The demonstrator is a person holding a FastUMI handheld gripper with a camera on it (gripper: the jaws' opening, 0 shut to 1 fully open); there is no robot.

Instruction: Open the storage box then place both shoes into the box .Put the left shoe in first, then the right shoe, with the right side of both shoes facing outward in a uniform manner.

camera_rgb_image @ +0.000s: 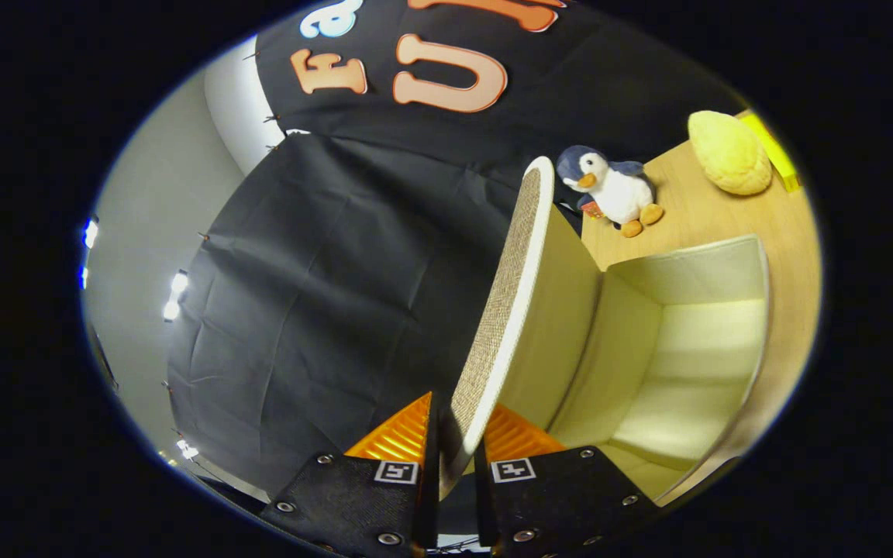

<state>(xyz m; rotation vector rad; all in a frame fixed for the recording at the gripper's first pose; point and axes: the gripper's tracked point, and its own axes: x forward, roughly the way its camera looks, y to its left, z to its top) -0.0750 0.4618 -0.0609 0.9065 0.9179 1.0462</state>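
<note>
Hand-held gripper (458, 457) pinches the raised lid (505, 310) of the storage box (694, 349), which stands open on the bench (694, 221); a thin edge hold could slip, dropping the lid shut

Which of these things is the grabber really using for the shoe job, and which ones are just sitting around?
For the job:
- gripper, fingers shut on the lid's edge
- lid, swung up and open
- storage box, open, nothing showing inside

Just sitting around:
- toy penguin, on the wooden table beyond the box
- yellow plush, farther back on that table
</note>
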